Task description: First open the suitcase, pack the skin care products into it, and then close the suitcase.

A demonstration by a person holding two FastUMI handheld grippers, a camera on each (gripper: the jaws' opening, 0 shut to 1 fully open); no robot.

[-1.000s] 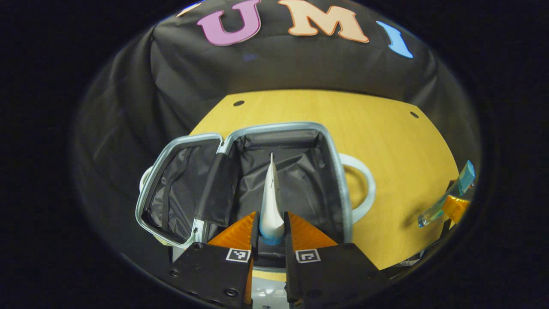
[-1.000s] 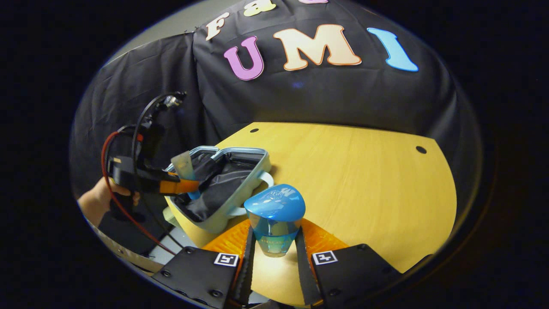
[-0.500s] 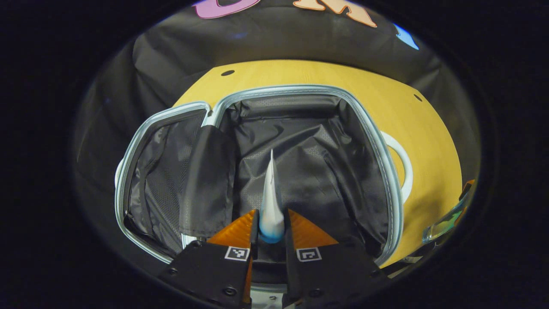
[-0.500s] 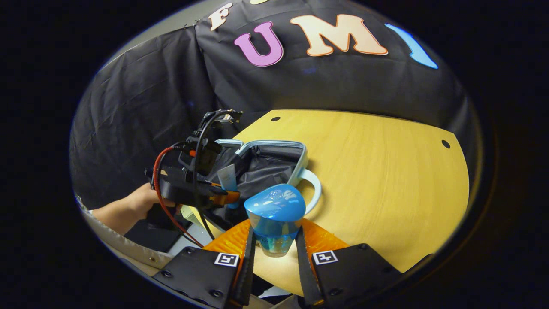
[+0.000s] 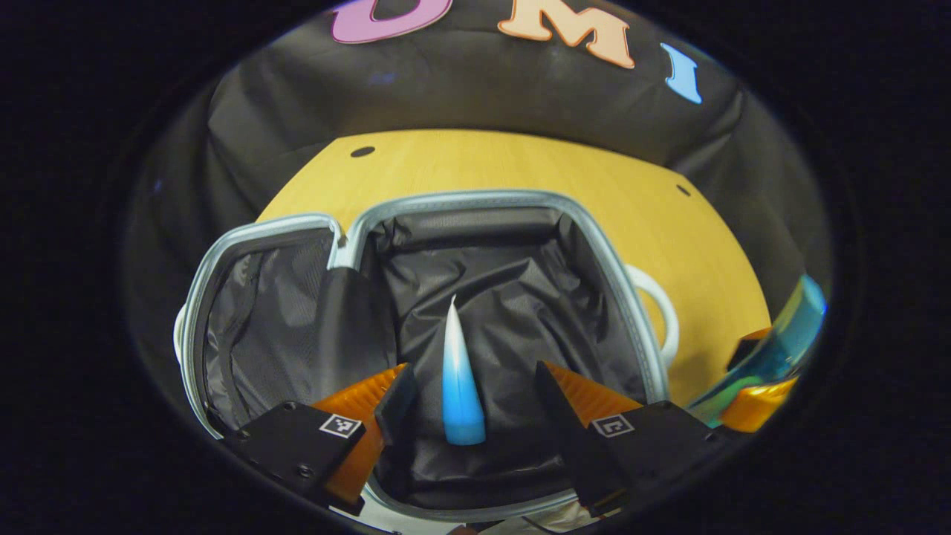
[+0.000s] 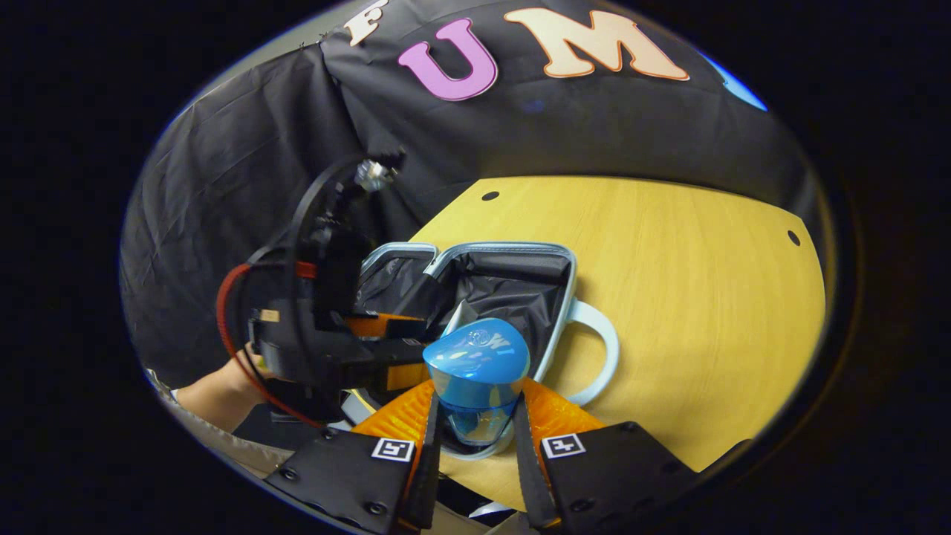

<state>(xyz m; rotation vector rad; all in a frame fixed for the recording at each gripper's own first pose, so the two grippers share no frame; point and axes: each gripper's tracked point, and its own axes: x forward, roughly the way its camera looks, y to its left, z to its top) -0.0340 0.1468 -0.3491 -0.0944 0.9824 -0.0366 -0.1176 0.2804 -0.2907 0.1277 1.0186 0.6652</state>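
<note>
The suitcase (image 5: 416, 215) lies open on the table (image 5: 520, 163), its lid half spread to the left and both halves lined in black fabric. In the left gripper view a white-and-blue tube (image 5: 457, 371) sits inside the main compartment, tip pointing away, blue end toward the camera. The left gripper (image 5: 468, 397) hangs just above that compartment, angled down into it, with its orange fingers (image 5: 371, 394) spread wide to either side of the tube and not touching it. In the right gripper view this gripper, with its black body and red cable, sits over the suitcase's near left edge, and a hand (image 6: 215, 386) holds it from behind.

The right gripper (image 6: 475, 431) is at the suitcase's near rim, its fingers closed on a blue-capped bottle (image 6: 475, 371), pressing on the clear lower part from both sides. A pale loop handle (image 6: 594, 349) sticks out from the suitcase's right side onto the yellow wooden table. Black cloth walls the booth behind.
</note>
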